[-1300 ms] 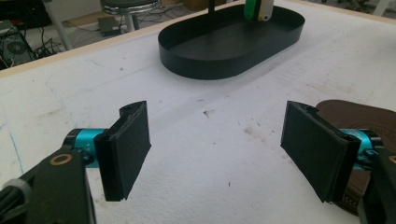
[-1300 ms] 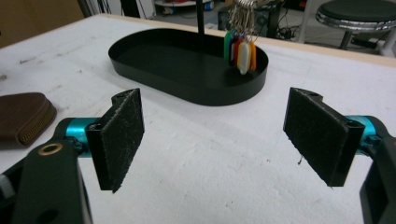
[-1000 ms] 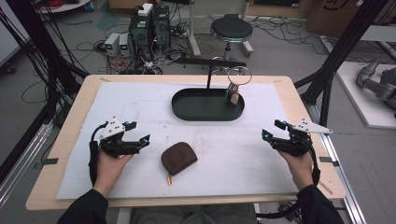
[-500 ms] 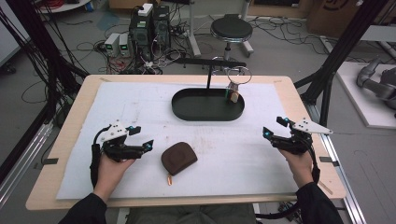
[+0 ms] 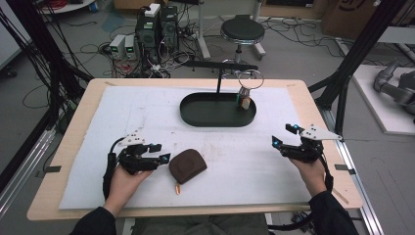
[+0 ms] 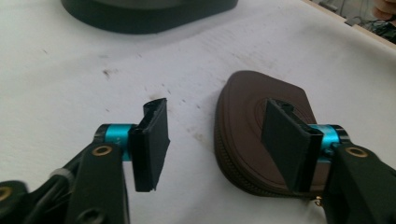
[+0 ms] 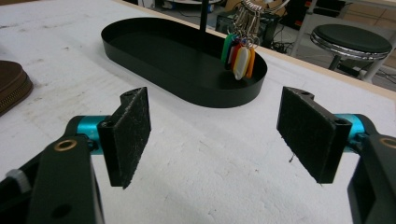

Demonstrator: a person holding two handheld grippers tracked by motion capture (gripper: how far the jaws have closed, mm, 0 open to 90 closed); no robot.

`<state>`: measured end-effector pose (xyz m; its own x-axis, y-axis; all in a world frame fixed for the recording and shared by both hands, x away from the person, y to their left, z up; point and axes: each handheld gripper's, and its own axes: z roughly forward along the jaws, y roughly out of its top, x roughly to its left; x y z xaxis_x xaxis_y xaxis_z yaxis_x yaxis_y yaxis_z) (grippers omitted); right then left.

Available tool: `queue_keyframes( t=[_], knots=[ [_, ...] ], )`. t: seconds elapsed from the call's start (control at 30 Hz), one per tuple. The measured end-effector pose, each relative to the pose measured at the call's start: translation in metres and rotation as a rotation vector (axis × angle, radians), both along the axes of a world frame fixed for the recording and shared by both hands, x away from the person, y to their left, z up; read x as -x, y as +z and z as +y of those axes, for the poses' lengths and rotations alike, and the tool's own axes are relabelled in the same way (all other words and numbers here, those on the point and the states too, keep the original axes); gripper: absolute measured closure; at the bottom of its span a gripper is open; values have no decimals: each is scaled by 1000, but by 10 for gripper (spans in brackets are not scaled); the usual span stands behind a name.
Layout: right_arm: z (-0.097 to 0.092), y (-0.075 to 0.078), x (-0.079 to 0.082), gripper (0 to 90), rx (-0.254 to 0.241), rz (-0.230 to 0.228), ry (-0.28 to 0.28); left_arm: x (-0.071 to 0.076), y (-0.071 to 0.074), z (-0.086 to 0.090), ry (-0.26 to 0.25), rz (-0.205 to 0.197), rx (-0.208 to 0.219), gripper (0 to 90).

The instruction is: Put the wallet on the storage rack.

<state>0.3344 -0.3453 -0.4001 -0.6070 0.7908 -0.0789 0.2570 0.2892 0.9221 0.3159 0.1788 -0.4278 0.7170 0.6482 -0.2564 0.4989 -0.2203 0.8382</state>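
the left gripper has slid toward the brown zip pouch near the worktop's front edge; its open fingers now bracket the pouch's edge, likely the target. the right gripper hangs open and empty near the right edge.

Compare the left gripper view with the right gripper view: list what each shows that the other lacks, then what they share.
Left gripper view alone: the whole top of the brown zip pouch, with one open jaw over it.
Right gripper view alone: coloured key tags hanging on rings over the tray's end, and a round stool past the table.
Both: the black oval tray, the white mat, and open jaws.
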Motion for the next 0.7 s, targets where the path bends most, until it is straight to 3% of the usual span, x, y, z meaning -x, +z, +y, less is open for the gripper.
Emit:
queue_keyframes(
  t=[0.1,0.13,0.17,0.2,0.37,0.47,0.6,0.7],
  knots=[
    [1,0,0,276,10,-1,2,0,-5,-4,3,60,-10,456],
    [0,-1,0,276,13,0,2,-1,-9,-5,-2,108,-2,468],
    [0,-1,0,276,13,0,2,-1,-9,-5,-2,108,-2,472],
    [0,-1,0,276,13,0,3,-2,-13,-5,-1,150,18,473],
    [1,-1,0,277,14,2,4,-6,-21,-6,-7,231,65,519],
    [1,-1,-1,277,24,-6,2,-7,-22,-6,-46,241,90,662],
    [4,-1,-1,279,34,-4,9,-4,-19,-8,-70,204,72,738],
    [5,-1,-1,280,41,-11,11,-5,-18,-8,-77,194,88,797]
  ],
)
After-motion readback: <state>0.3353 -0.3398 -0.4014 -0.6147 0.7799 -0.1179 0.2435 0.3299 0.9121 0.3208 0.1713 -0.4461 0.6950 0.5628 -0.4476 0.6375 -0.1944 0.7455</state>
